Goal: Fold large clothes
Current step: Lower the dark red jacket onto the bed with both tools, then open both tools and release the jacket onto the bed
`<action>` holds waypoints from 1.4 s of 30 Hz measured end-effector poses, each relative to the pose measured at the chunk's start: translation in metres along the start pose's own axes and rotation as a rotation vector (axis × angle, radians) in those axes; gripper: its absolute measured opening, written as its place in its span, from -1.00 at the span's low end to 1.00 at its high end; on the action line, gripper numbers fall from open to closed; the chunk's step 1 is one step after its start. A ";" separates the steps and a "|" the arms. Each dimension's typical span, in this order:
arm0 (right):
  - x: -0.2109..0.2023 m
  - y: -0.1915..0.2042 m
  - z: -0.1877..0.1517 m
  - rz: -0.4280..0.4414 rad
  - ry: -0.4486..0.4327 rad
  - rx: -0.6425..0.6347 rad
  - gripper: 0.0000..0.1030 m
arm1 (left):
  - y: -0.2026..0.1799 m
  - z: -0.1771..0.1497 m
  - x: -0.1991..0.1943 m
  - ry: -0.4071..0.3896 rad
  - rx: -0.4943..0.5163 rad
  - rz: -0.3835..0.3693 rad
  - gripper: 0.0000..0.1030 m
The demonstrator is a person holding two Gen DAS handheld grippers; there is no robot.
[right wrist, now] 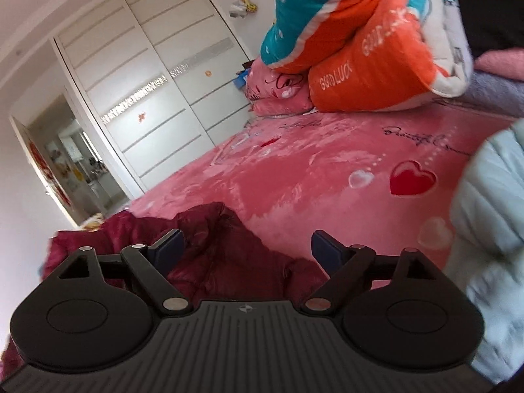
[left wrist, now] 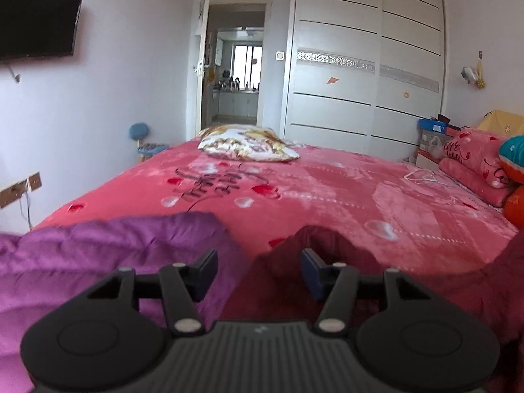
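Observation:
A dark red puffy jacket (left wrist: 314, 252) lies crumpled on the pink bed cover (left wrist: 327, 190) near the front edge. My left gripper (left wrist: 259, 271) stands open just above it, a bump of red cloth rising between the jaws without being pinched. In the right wrist view the same jacket (right wrist: 222, 245) lies below and left of my right gripper (right wrist: 247, 249), whose jaws stand wide apart with nothing pressed between them. A purple quilted garment (left wrist: 108, 249) lies to the left of the red jacket.
A patterned pillow (left wrist: 249, 144) sits at the bed's far end. Folded pink bedding (left wrist: 475, 163) and an orange and teal quilt (right wrist: 360, 42) are stacked at the right. A pale blue padded garment (right wrist: 491, 222) lies at the right edge. White wardrobe (left wrist: 366, 59) and doorway (left wrist: 235, 65) behind.

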State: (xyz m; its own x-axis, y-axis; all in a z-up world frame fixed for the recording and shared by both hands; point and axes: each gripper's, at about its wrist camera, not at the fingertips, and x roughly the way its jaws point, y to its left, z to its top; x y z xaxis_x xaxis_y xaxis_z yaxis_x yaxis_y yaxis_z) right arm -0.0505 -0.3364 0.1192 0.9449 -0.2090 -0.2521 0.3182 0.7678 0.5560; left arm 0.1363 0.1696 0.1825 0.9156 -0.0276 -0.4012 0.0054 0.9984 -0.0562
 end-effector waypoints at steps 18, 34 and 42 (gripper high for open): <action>-0.034 0.057 -0.152 0.145 0.392 -0.079 1.00 | -0.035 -0.131 -0.063 0.258 -0.018 -0.349 0.09; -0.040 -0.021 -0.084 0.393 0.077 0.407 -0.39 | -0.075 -0.155 -0.016 0.246 -0.015 -0.340 0.23; -0.074 -0.160 -0.065 0.238 -0.284 0.932 0.98 | -0.089 -0.159 0.008 0.240 -0.016 -0.343 0.29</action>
State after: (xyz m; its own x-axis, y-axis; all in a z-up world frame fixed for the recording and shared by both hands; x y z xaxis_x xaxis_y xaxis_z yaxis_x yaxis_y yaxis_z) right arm -0.1761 -0.4049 -0.0028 0.9366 -0.3418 0.0774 -0.0630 0.0531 0.9966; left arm 0.0790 0.0731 0.0393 0.7420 -0.3711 -0.5583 0.2856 0.9285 -0.2375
